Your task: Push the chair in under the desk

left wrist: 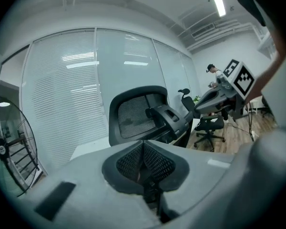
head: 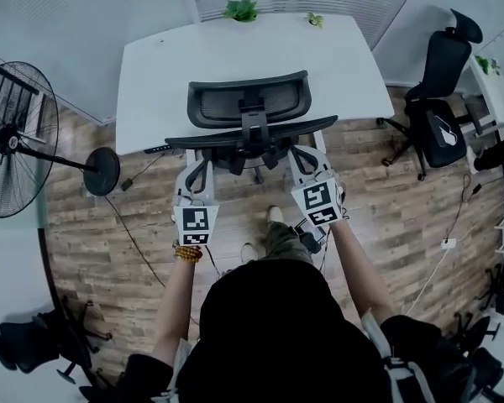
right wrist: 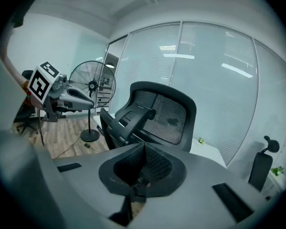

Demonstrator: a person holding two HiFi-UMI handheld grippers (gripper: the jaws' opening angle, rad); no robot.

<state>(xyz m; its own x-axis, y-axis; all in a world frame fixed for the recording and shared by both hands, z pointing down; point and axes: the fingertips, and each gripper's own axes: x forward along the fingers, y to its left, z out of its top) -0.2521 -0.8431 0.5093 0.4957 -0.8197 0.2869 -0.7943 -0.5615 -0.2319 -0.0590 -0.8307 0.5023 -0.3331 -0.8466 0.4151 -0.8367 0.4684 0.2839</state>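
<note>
A black mesh-backed office chair point(head: 249, 117) stands in front of the white desk point(head: 151, 74), its headrest over the desk's near edge. Just behind the chair back are my two grippers. My left gripper point(head: 198, 164) is behind its left side and my right gripper point(head: 303, 158) behind its right side. In the left gripper view the jaws point(left wrist: 144, 149) are shut with nothing between them, and the chair point(left wrist: 133, 116) sits a little ahead. The right gripper view shows the same: shut jaws point(right wrist: 143, 152), empty, with the chair point(right wrist: 158, 112) ahead. I cannot tell whether either gripper touches the chair.
A standing fan point(head: 15, 133) with a round base point(head: 102, 170) is at the left, its cable trailing over the wood floor. A second black chair point(head: 441, 99) stands at the right. Two small plants point(head: 241, 8) sit at the desk's far edge. The person's feet point(head: 273, 217) are between the grippers.
</note>
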